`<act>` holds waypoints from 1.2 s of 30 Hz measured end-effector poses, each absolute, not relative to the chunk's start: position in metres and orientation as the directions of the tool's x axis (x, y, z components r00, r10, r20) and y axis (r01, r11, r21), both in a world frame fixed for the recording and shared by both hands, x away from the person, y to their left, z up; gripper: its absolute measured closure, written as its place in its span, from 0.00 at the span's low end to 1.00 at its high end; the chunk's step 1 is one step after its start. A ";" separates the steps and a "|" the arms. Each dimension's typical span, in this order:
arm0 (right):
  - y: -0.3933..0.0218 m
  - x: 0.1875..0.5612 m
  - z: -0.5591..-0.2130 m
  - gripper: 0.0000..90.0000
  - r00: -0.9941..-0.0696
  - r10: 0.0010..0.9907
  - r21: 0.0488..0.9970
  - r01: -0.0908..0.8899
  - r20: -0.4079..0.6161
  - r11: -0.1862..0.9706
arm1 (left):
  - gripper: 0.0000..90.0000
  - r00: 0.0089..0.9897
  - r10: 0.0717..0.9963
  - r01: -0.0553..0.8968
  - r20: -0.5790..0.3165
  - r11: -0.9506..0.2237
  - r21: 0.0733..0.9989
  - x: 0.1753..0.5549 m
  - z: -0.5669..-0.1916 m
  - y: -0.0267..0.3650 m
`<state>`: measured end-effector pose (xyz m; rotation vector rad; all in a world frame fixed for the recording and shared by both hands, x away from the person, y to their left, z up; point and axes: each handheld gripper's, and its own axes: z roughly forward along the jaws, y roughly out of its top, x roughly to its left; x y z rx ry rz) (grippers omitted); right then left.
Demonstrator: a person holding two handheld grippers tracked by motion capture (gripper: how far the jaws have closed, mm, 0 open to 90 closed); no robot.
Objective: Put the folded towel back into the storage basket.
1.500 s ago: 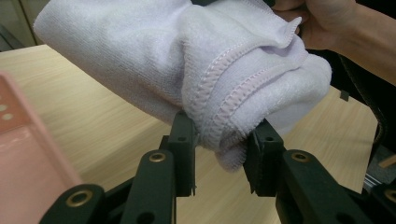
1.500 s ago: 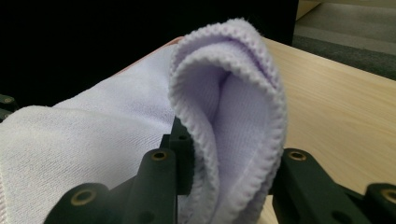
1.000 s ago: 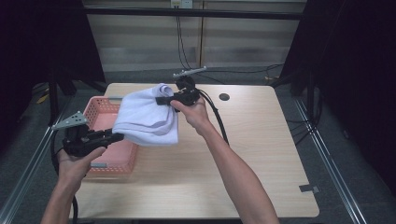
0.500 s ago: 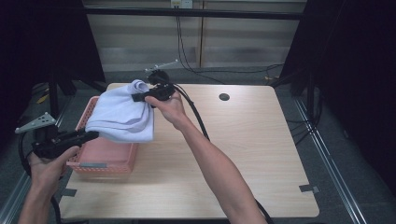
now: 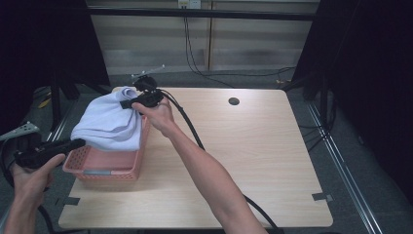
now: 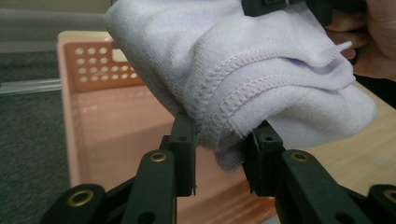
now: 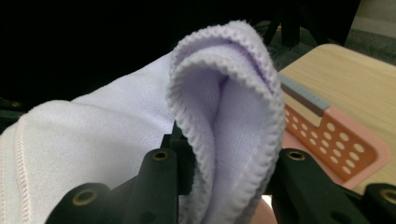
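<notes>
A folded pale lilac towel (image 5: 109, 122) hangs between both grippers above a pink perforated basket (image 5: 104, 165) at the table's left side. My left gripper (image 5: 80, 143) is shut on the towel's near corner; in the left gripper view the stitched hem (image 6: 224, 107) is bunched between the jaws at my left gripper (image 6: 219, 154). At the far side my right gripper (image 5: 127, 103) is shut on the other folded edge. The right gripper view shows the doubled towel (image 7: 229, 121) pinched at my right gripper (image 7: 224, 158), with the basket (image 7: 336, 140) beyond.
The wooden table (image 5: 253, 146) stretches bare to the right of the basket, with a round hole (image 5: 234, 101) near its far edge. A black cable (image 5: 187, 126) trails along the right forearm. Dark curtains and floor surround the table.
Both grippers have carried the towel leftward across the table, and it now hangs over the basket's left part. The grips on the towel look unchanged.
</notes>
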<state>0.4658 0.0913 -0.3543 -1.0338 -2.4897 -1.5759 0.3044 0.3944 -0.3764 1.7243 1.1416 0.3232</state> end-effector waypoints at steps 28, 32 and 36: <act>0.130 0.459 -0.439 0.47 -0.723 0.596 0.754 0.594 0.349 0.280 | 0.52 0.439 0.871 0.678 -0.219 -0.161 0.718 0.307 -0.428 0.407; 0.124 0.464 -0.436 0.40 -0.735 0.599 0.773 0.568 0.319 0.284 | 0.38 0.447 0.867 0.663 -0.219 -0.157 0.732 0.305 -0.422 0.403; 0.116 0.466 -0.431 0.39 -0.745 0.585 0.779 0.558 0.320 0.285 | 0.36 0.456 0.863 0.644 -0.216 -0.153 0.749 0.306 -0.415 0.397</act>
